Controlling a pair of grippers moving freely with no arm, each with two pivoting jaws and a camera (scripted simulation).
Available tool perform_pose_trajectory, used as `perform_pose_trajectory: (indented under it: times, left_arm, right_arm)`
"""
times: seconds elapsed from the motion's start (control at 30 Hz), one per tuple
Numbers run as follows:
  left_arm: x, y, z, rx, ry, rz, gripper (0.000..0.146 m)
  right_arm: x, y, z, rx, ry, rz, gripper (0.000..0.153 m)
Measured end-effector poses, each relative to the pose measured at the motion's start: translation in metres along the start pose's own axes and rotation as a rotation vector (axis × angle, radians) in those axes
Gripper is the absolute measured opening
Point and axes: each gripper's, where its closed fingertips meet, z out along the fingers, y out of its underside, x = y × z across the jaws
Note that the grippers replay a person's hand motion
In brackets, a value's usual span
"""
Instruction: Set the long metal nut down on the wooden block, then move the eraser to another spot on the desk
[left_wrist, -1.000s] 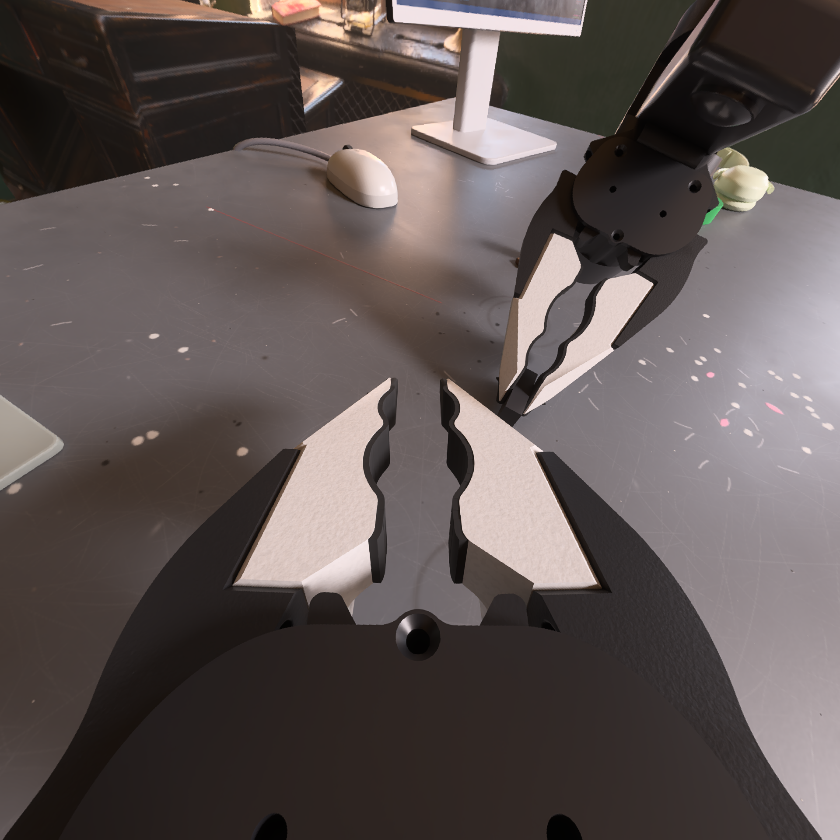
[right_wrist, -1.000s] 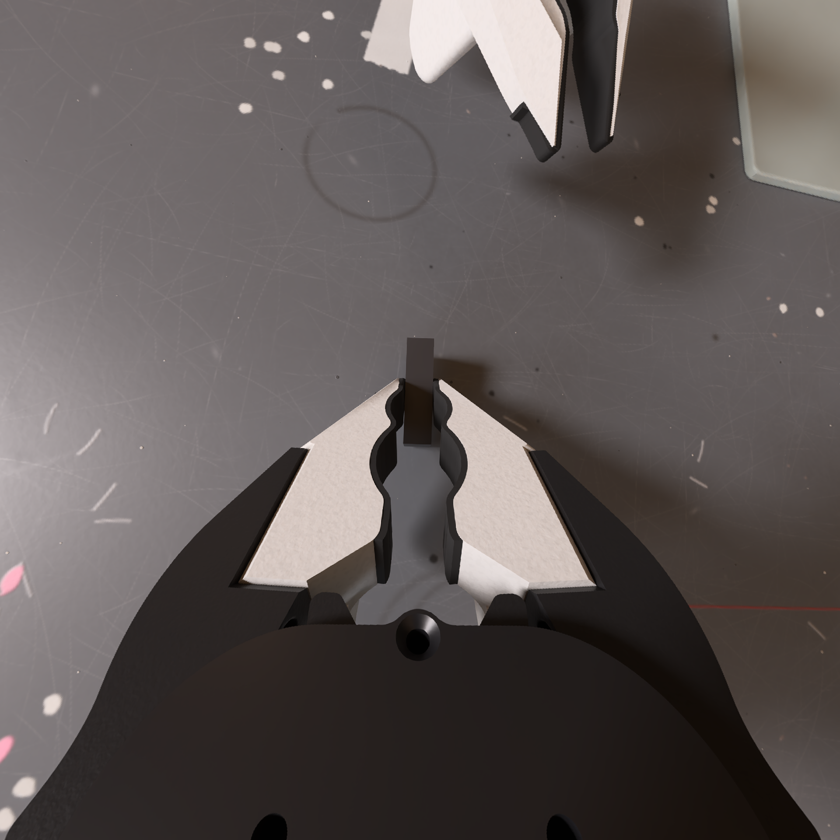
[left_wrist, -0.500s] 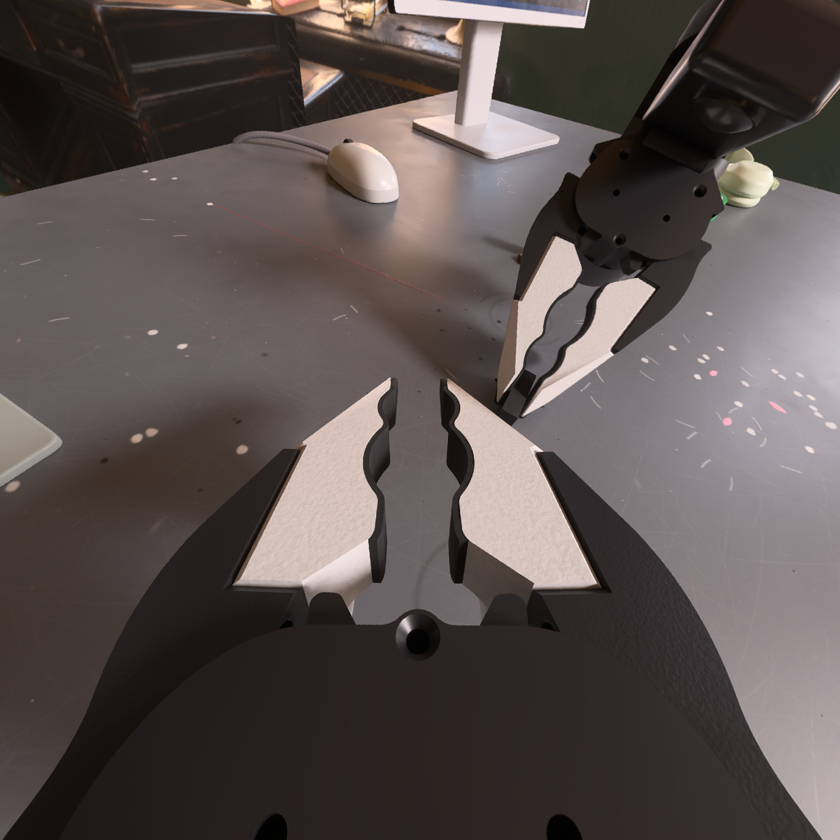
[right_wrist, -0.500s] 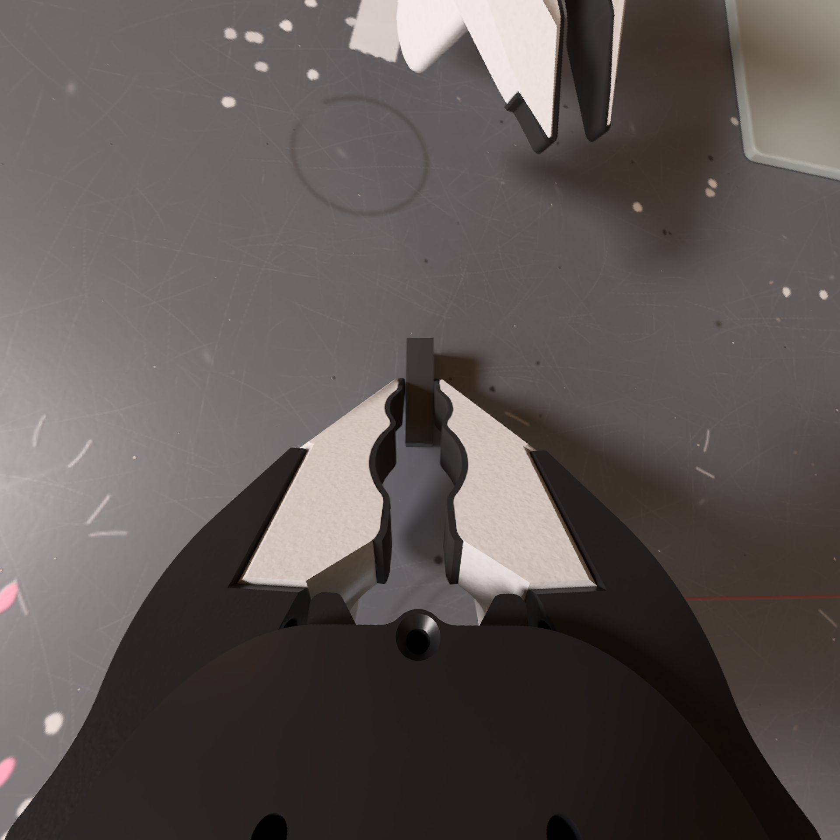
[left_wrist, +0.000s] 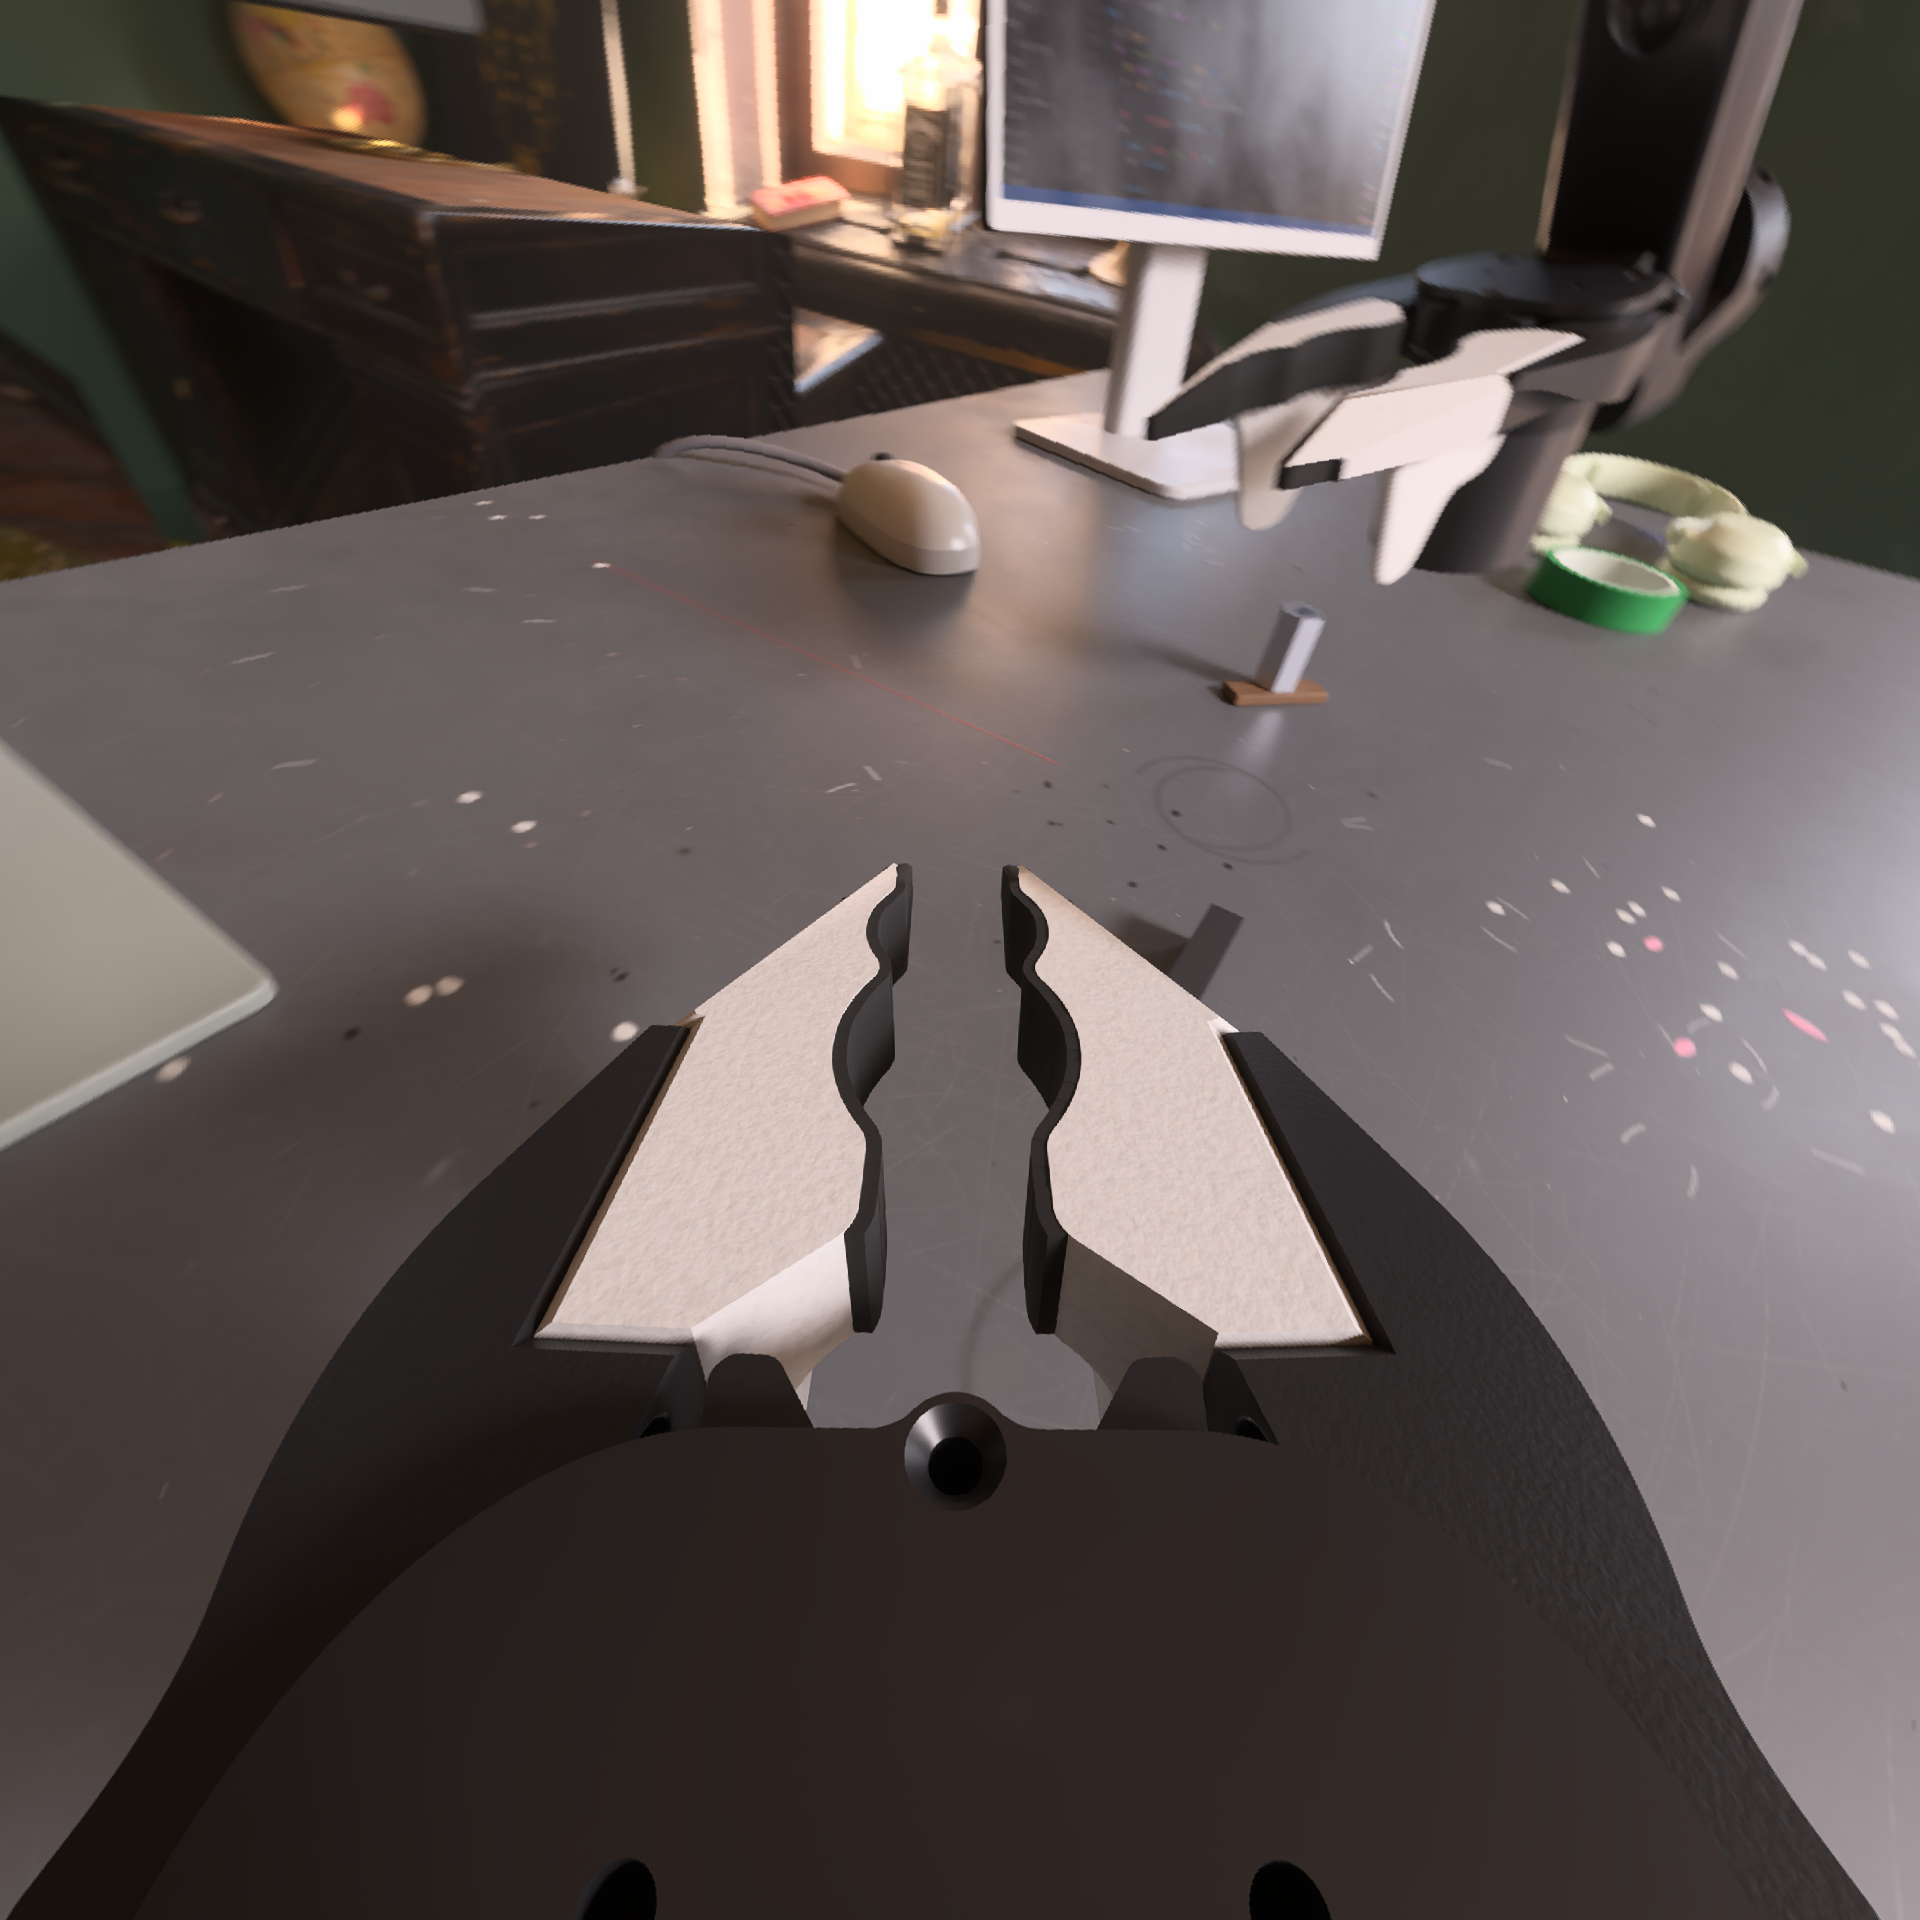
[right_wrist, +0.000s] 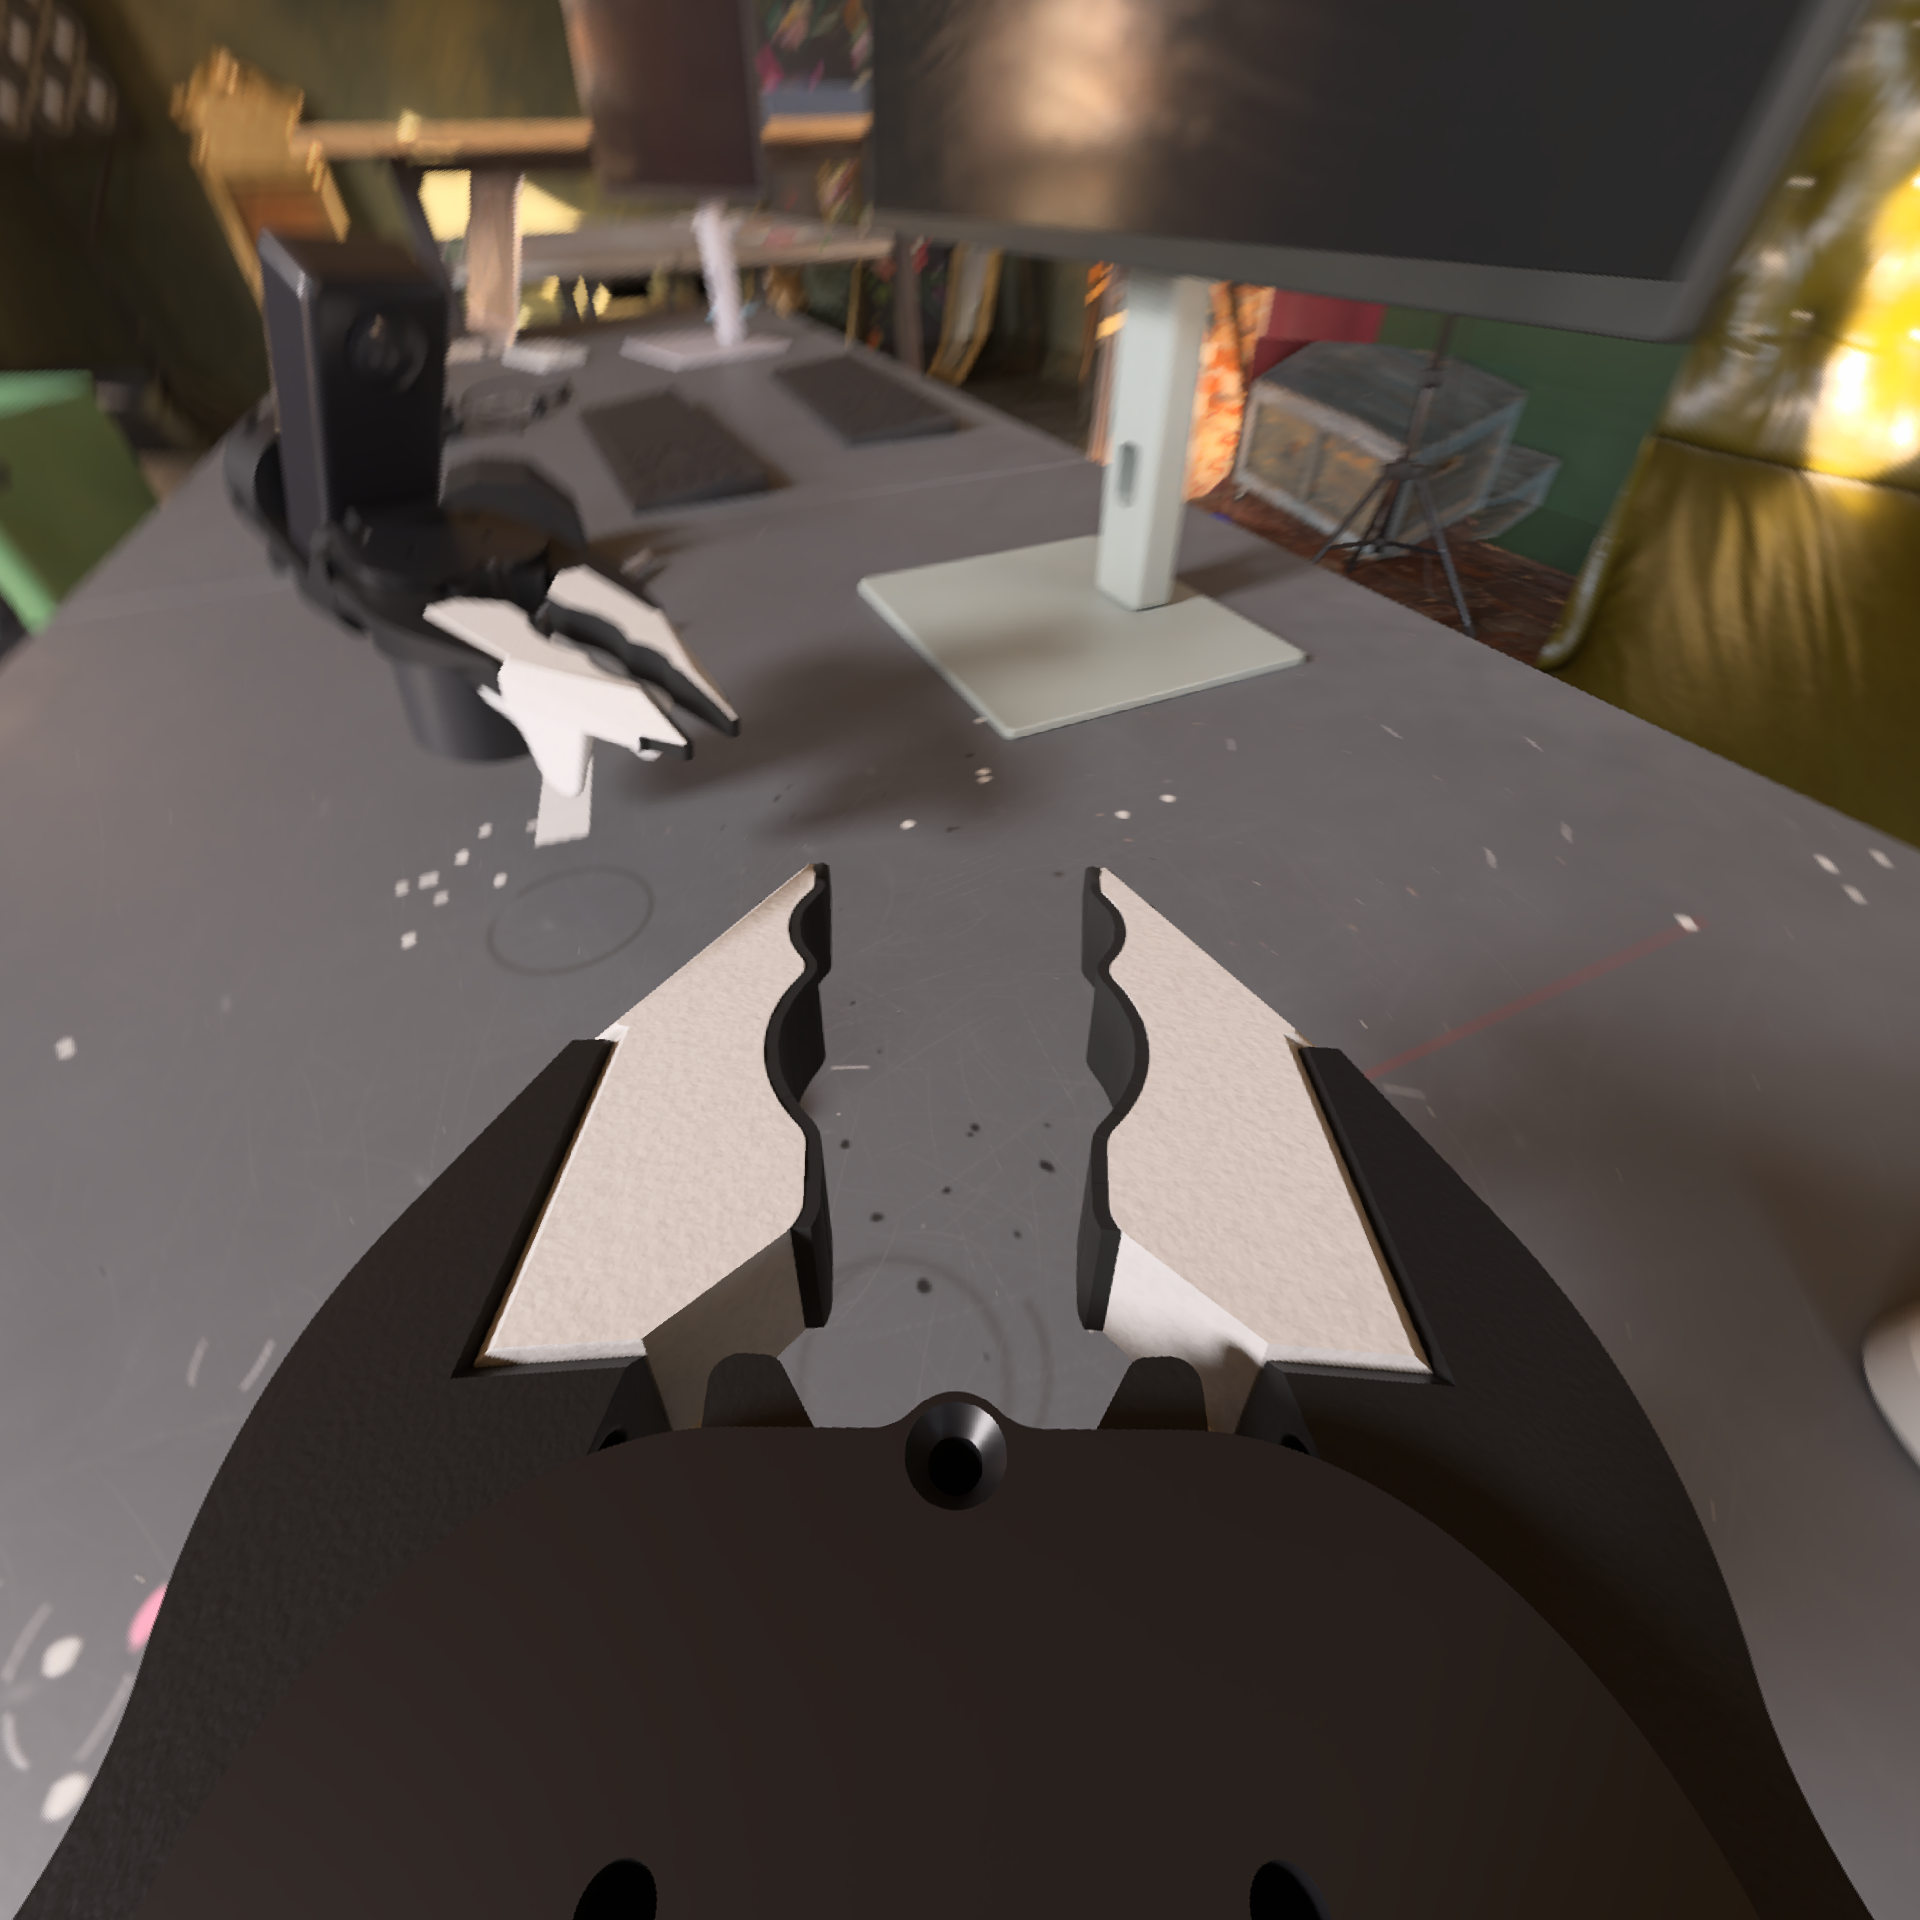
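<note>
Left wrist view: my left gripper (left_wrist: 956, 894) hangs over the desk (left_wrist: 520, 727), jaws slightly apart (empty). The eraser (left_wrist: 1210, 940) lies at two o'clock; farther, the nut (left_wrist: 1288, 646) stands on the wooden block (left_wrist: 1276, 694). My right gripper (right_wrist: 956, 883) gapes wide.

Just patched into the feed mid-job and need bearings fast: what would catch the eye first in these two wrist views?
The long metal nut stands upright on the small wooden block, far right of centre on the grey desk. The right gripper hovers open above and behind it, in front of the monitor stand. Nearer, the left gripper is empty, with the dark eraser just right of its fingertips.
</note>
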Motion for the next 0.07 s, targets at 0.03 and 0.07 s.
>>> perform_pose_trajectory:
  times: [0.03, 0.07]
  left_arm:
    - [-0.0044, -0.0003, -0.0033, 0.008, -0.031, -0.024, 0.017]
    - [-0.0077, 0.0003, -0.0059, 0.007, -0.060, -0.046, 0.016]
  right_arm:
    - [0.0074, -0.0004, -0.0093, 0.030, 0.028, 0.050, 0.052]
    - [0.0122, 0.0007, -0.0163, 0.055, 0.058, 0.076, 0.055]
